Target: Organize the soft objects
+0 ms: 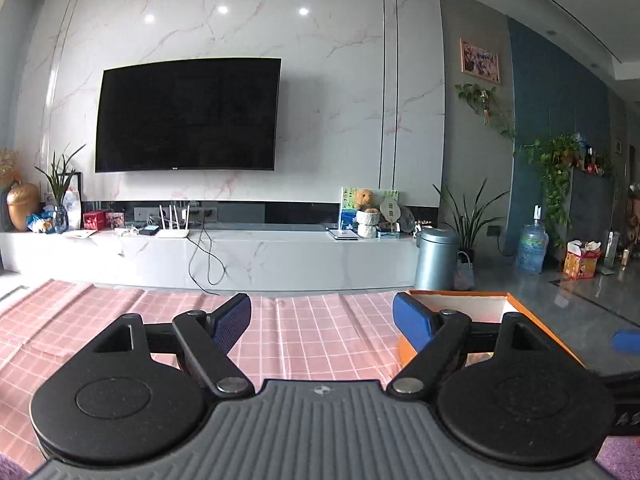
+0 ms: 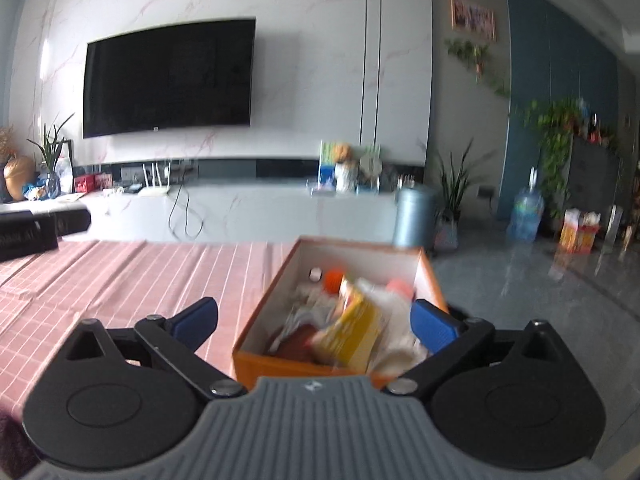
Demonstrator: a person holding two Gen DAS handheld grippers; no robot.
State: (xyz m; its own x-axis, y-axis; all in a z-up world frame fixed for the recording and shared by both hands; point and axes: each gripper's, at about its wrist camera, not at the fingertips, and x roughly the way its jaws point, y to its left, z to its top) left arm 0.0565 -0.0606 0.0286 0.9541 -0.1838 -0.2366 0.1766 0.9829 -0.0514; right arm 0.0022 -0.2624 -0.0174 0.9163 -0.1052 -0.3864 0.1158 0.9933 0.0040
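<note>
Both tongs gape wide and empty, right tongs [image 2: 314,320] over the packed orange box [image 2: 256,312] at 12 o'clock, left tongs [image 1: 322,318] over the checked surface [image 1: 120,320] (box at 2 o'clock); reaching in risks snagging the tilted yellow packet [image 2: 352,332].

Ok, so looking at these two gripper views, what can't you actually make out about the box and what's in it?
- Orange box, left wrist view: its contents are hidden by its near wall and the left gripper; the right end runs behind the gripper body.
- Box contents, right wrist view: motion blur. A yellow packet and an orange-capped item show; the white and dark red pieces cannot be identified.
- Box's near right corner, right wrist view: covered by a finger of the right gripper.
</note>
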